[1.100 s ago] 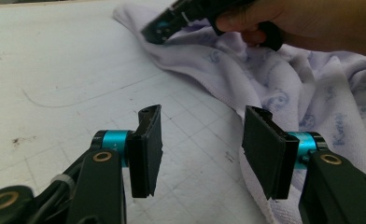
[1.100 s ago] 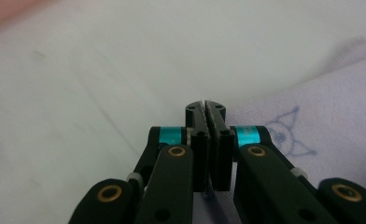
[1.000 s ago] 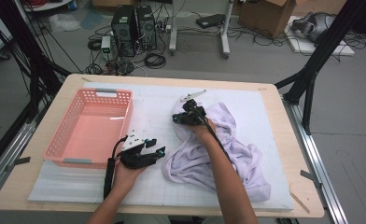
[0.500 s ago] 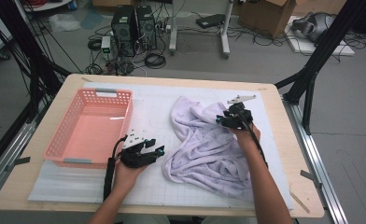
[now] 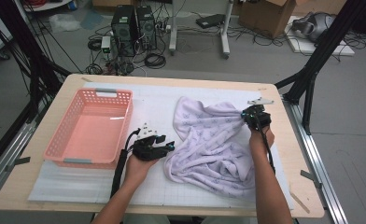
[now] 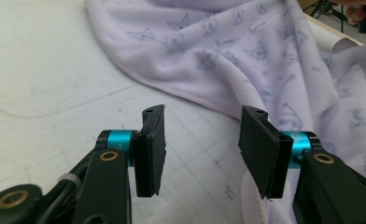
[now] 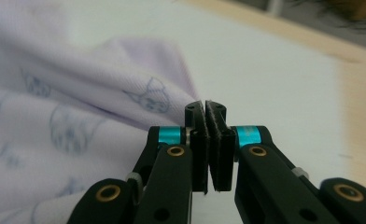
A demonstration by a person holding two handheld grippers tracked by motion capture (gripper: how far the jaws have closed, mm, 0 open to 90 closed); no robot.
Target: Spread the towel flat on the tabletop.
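A pale lilac towel (image 5: 209,140) with a cat print lies rumpled on the white mat, right of centre. My right gripper (image 5: 244,115) is at the towel's far right corner, which is drawn out toward it. In the right gripper view its jaws (image 7: 205,105) have just been closing and now stand together, with the towel's (image 7: 55,93) corner pinched at their tips. My left gripper (image 5: 165,142) rests by the towel's left edge. Its jaws (image 6: 202,116) stand apart above the mat, and a rolled hem of the towel (image 6: 218,37) runs behind the right one, not pressed.
A pink plastic basket (image 5: 62,140) stands empty on the table's left side. The mat ends close to the right gripper, where bare wooden table (image 5: 293,154) runs to the right edge. Black frame poles, computers and cables stand on the floor beyond.
My right hand has carried the towel's corner from the middle of the mat out to the right, spreading the cloth. The left gripper has shifted slightly toward the towel.
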